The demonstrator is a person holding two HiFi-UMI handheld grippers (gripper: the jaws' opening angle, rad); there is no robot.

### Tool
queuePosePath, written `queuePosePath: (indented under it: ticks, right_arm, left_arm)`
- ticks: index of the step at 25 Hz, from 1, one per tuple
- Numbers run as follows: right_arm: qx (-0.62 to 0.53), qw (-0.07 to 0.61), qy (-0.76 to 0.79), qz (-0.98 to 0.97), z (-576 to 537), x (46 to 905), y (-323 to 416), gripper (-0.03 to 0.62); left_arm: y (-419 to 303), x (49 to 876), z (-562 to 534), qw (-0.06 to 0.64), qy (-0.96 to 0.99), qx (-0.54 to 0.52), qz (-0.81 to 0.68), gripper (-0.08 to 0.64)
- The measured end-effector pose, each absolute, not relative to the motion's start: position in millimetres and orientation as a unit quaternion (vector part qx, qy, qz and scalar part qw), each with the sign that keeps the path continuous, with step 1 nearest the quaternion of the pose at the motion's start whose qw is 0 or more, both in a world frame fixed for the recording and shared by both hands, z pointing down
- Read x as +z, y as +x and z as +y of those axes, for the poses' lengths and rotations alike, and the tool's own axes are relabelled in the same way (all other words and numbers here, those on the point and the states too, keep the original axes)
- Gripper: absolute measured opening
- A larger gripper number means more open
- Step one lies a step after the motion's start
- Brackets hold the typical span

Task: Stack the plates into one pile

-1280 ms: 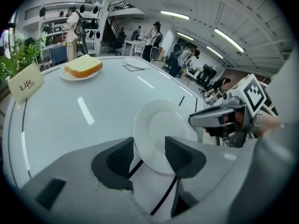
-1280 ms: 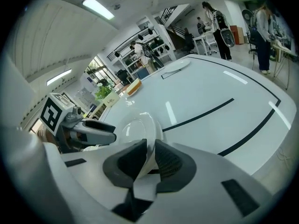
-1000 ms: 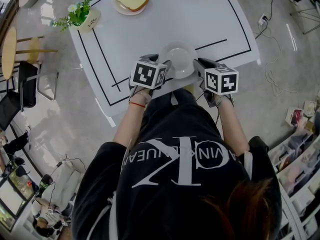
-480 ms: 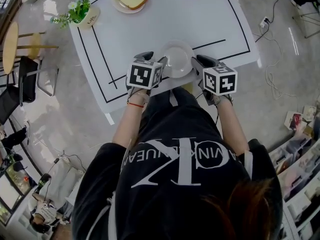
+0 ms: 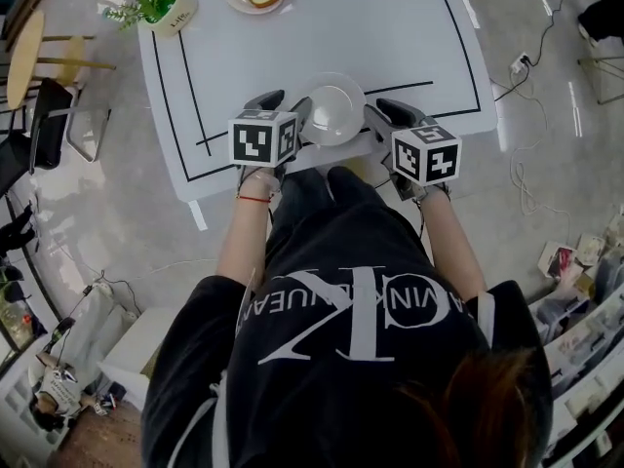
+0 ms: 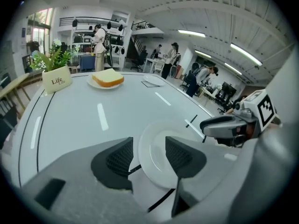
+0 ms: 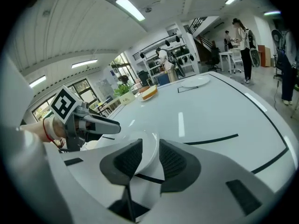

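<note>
round glossy white plate (image 5: 333, 110) on the white bench (image 5: 292, 37); left tongs (image 6: 149, 149) gape wide around its rim, right tongs (image 7: 150, 156) have just been opening, rim loose between.

Right gripper (image 7: 150, 157): the jaws have just been opening. They now stand wider apart than a second ago, with the rim of the white plate (image 5: 331, 113) between them and the pads not clamped on it.

Left gripper (image 5: 285, 106): it has rolled and drawn back toward the left. Its marker cube (image 5: 261, 137) covered the plate's left edge in the head view a second ago. The cube now sits just beside that edge and shows two faces instead of mainly one. Its jaw opening is unchanged.

No other displacement noted on the table (image 5: 292, 37).
</note>
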State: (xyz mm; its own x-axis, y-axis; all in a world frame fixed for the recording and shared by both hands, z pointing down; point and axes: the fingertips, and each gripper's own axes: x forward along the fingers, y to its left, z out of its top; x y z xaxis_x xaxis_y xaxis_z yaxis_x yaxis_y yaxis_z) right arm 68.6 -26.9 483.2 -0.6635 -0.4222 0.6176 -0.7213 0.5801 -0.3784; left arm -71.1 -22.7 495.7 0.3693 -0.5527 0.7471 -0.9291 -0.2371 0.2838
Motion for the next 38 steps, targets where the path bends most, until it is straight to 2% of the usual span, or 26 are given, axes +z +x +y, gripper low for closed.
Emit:
queuePosePath:
  ticks: [11, 19, 29, 38]
  right_arm:
    - [0.291, 0.223, 0.307, -0.878, -41.1, 470.9, 75.6, 0.121]
    - [0.29, 0.212, 0.338, -0.87, -67.7, 464.7, 73.3, 0.121]
    - [0.275, 0.175, 0.385, -0.864, -110.2, 442.5, 85.4, 0.129]
    - [0.263, 0.192, 0.358, -0.875, -176.4, 440.9, 105.5, 0.143]
  left_arm:
    - [-75.1, 472.0, -18.9, 0.33, 0.739, 0.209, -0.549, 0.224]
    - [-82.5, 456.8, -47.1, 0.333, 0.763, 0.178, -0.524, 0.224]
    - [-71.6, 427.6, -94.3, 0.304, 0.805, 0.135, -0.491, 0.244]
    - [-52.6, 417.5, -137.2, 0.305, 0.795, 0.137, -0.507, 0.245]
